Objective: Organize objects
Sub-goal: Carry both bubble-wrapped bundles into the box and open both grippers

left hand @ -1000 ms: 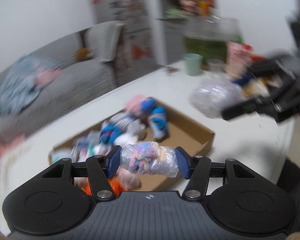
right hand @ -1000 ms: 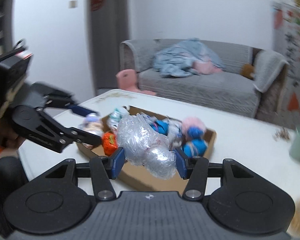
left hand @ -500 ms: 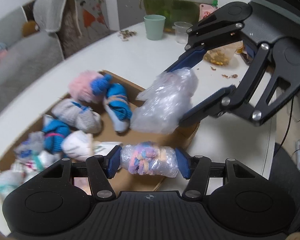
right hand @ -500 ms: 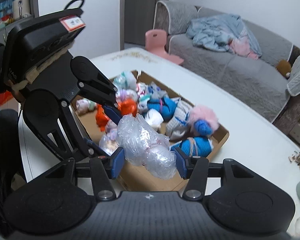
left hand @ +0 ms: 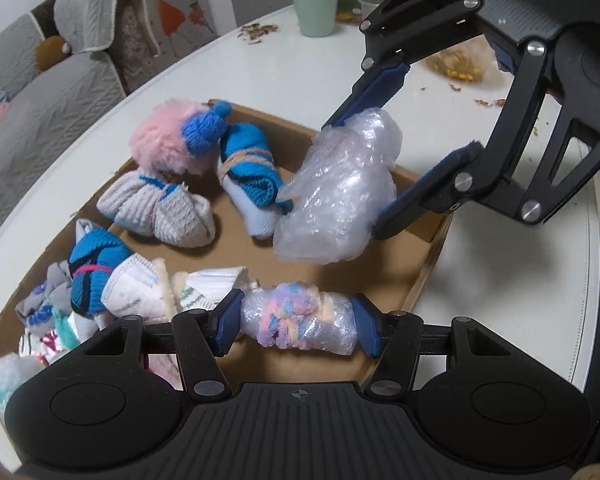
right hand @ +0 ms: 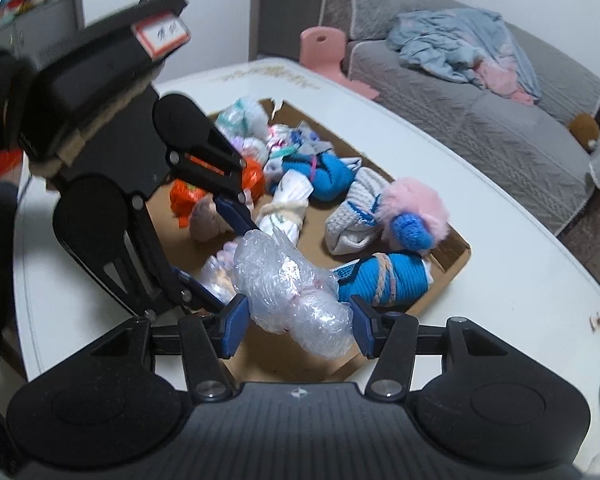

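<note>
- Here, the left gripper [left hand: 298,326] has its blue pads clamped on the two ends of a plastic-wrapped bundle [left hand: 298,324] of pastel pink, blue and peach yarn, held crosswise above the near part of a shallow cardboard tray [left hand: 420,276].
- The right gripper [right hand: 296,326] is clamped on a bigger clear plastic bundle [right hand: 292,284]; nothing coloured shows clearly through the crinkled wrap.
- In the left wrist view that bigger bundle hangs over the tray's right end, just beside a blue rolled sock [left hand: 252,172] — whether the two touch I cannot tell.
- The tray lies on a white table [left hand: 300,76] and holds many rolled socks: a fluffy pink one [left hand: 164,140] with a blue knob at the far end, a grey ribbed roll [left hand: 156,210] in front of it, and a blue roll tied with pink thread [left hand: 96,272] nearer the left.
- An orange bundle [right hand: 184,196] sits at the tray's other end, partly hidden by the left gripper.
- A pale green cup [left hand: 315,10] stands on the far side of the table, well apart from the tray — scattered crumbs [left hand: 258,32] lie near it.
- A grey sofa [right hand: 500,120] with a blue blanket [right hand: 460,48] stands behind the table.
</note>
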A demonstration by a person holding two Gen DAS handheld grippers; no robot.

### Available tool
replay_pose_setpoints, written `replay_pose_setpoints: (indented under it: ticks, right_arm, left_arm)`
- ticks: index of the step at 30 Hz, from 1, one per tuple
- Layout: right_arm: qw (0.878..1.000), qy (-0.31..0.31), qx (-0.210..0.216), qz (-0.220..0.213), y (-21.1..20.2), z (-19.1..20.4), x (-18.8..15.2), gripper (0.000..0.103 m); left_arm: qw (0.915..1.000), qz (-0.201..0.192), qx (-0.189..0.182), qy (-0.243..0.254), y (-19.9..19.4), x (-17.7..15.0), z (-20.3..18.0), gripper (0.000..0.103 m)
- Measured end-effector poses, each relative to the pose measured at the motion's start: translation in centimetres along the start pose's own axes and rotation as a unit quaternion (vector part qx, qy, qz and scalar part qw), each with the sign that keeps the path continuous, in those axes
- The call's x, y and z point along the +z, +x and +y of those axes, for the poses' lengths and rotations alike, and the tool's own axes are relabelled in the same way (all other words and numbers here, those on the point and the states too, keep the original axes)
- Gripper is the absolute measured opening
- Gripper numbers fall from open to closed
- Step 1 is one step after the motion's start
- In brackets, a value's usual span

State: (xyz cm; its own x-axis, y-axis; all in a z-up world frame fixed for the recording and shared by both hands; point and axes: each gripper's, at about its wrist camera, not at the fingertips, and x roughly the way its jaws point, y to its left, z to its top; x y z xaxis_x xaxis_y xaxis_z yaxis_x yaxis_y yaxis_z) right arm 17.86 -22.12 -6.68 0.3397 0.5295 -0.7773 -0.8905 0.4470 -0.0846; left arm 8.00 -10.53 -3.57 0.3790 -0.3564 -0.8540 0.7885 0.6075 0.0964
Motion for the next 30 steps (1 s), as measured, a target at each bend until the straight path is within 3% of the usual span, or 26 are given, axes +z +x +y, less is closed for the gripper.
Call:
replay_pose_setpoints:
  ticks: [10, 17, 22, 26, 30]
  right_arm:
    - [0.999, -0.021, 0.016, 0.04, 1.7, 0.3, 0.1, 0.05]
    - [0.993, -0.062, 0.033, 0.098, 3.6, 0.0, 0.4, 0.051]
    - [0.986, -0.094, 0.043, 0.129, 3.8, 0.7, 0.2, 0.058]
    - [0.985, -0.104, 0.042, 0.13, 3.5, 1.1, 0.0, 0.059]
    - [0.985, -0.101, 0.038, 0.133, 3.2, 1.0, 0.2, 0.069]
  left_arm:
    - [0.9994, 0.025, -0.014, -0.021, 1.1, 0.8, -0.1, 0.065]
    - [0.9987, 0.047, -0.018, -0.008, 1.1, 1.7, -0.3, 0.067]
    - [0.9985, 0.051, -0.02, -0.008, 0.9, 1.8, -0.4, 0.07]
    - [0.9986, 0.046, -0.023, -0.009, 0.5, 1.6, -0.4, 0.073]
    - [0.9986, 0.049, -0.017, -0.006, -0.3, 1.6, -0.6, 0.074]
